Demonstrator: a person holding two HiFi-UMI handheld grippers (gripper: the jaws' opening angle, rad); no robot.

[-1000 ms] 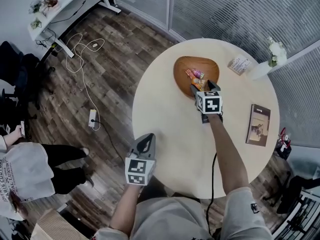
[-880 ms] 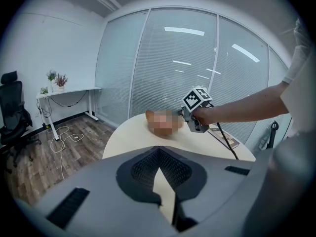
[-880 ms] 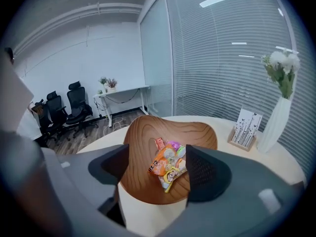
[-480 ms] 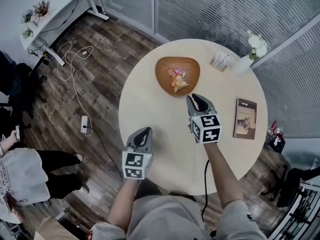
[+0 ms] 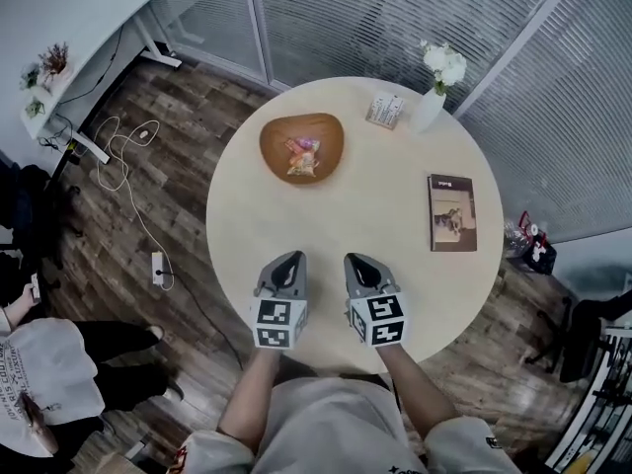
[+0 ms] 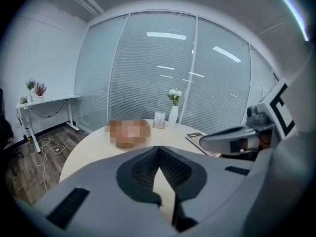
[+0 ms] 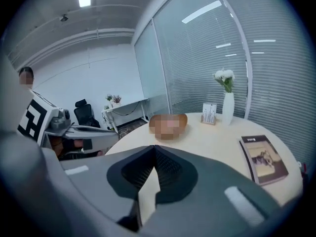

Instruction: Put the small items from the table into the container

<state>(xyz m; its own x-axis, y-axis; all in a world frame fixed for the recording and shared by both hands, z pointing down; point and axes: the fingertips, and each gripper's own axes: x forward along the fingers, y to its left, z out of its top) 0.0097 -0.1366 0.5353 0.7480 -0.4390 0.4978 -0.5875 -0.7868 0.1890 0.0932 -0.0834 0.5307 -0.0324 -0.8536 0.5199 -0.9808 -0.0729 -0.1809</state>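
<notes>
**Items in the bowl, both tools pulling back empty**

The task is looking finished, or nearly so. The items (image 5: 301,156) are lying in a small heap inside the bowl (image 5: 274,138) on the far left part of the table (image 5: 346,220). Nothing small is showing loose on the table. Only the book (image 5: 452,213), the vase (image 5: 432,107) and a card (image 5: 385,110) are standing there, and none of them seems meant for the bowl.

The left tool (image 5: 289,262) and the right tool (image 5: 357,263) are hovering side by side at the near edge, well apart from the bowl. Each one's jaws are pressed together with nothing between them.

A second ago the right tool was reaching over the bowl with its jaws apart. Now it is back beside the left one and closed. The left tool, then hanging off the table's edge over the floor, is now sitting above the rim.
</notes>
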